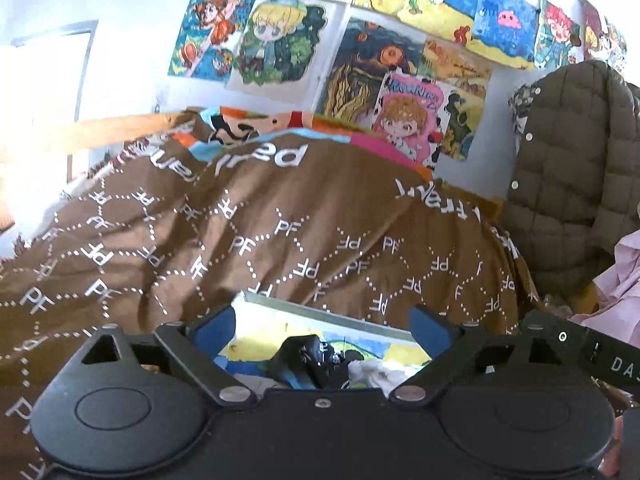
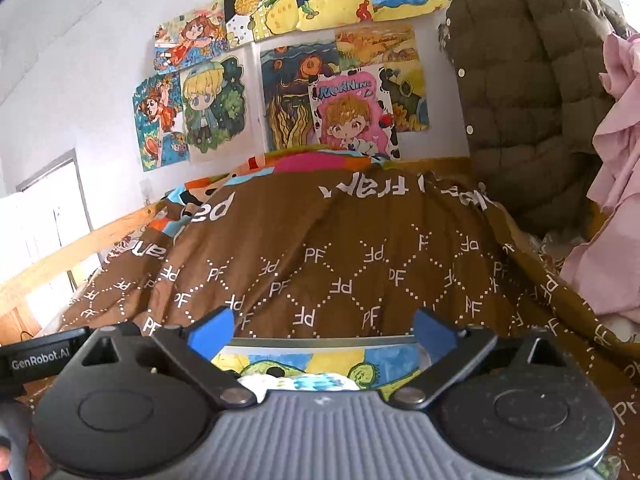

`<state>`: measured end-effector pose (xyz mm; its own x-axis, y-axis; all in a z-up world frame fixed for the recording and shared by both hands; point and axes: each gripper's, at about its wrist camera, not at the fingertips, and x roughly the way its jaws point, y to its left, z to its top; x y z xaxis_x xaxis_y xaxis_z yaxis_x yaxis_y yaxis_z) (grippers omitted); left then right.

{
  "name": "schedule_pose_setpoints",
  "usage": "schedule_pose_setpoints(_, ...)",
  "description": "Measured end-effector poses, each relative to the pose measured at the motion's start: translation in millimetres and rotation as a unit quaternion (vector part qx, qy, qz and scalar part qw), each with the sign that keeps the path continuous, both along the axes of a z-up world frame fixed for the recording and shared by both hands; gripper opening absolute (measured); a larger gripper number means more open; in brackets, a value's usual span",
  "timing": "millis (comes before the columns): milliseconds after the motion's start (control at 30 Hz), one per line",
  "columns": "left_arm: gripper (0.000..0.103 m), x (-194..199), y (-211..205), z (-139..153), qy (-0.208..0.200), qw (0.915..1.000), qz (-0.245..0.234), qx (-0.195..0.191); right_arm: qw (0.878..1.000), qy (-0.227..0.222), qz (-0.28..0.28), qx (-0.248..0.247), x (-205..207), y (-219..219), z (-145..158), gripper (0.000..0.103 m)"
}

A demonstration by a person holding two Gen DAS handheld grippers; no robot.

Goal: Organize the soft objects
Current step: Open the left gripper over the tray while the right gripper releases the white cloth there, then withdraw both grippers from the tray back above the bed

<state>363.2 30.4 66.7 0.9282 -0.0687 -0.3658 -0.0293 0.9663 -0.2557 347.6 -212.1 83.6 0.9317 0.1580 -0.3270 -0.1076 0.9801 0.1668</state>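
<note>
While both our claws hang above the bed:
Left gripper (image 1: 322, 320): jaws wide, nothing between.
Right gripper (image 2: 322, 322): likewise spread, empty.
Brown PF blanket (image 2: 340, 256): spread just ahead.
Beyond: olive quilted jacket (image 2: 532, 92), drawings (image 2: 280, 80).

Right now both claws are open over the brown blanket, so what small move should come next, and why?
Probably lower the left claw onto the ridge of the brown blanket just ahead and pinch it. Both it and the right claw are open and empty, and the blanket lies bunched in folds over the colourful bedding, so it looks unsmoothed.
</note>
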Motion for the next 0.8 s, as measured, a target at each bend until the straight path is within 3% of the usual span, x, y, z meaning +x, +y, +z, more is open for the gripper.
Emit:
schedule_pose_setpoints(267, 0.102, -37, 0, 10, -0.027, 0.9995, 0.014, 0.006, 1.000, -0.010, -0.013, -0.003, -25, -2, 12, 0.103)
schedule_pose_setpoints(533, 0.102, -77, 1, 20, -0.044, 0.9987, 0.010, 0.023, 0.998, -0.049, -0.026, -0.022, -70, -1, 29, 0.103)
schedule_pose_setpoints(800, 0.102, -109, 0, 24, -0.055, 0.9982, 0.005, 0.025, 0.998, -0.057, -0.020, -0.025, -100, 0, 38, 0.103)
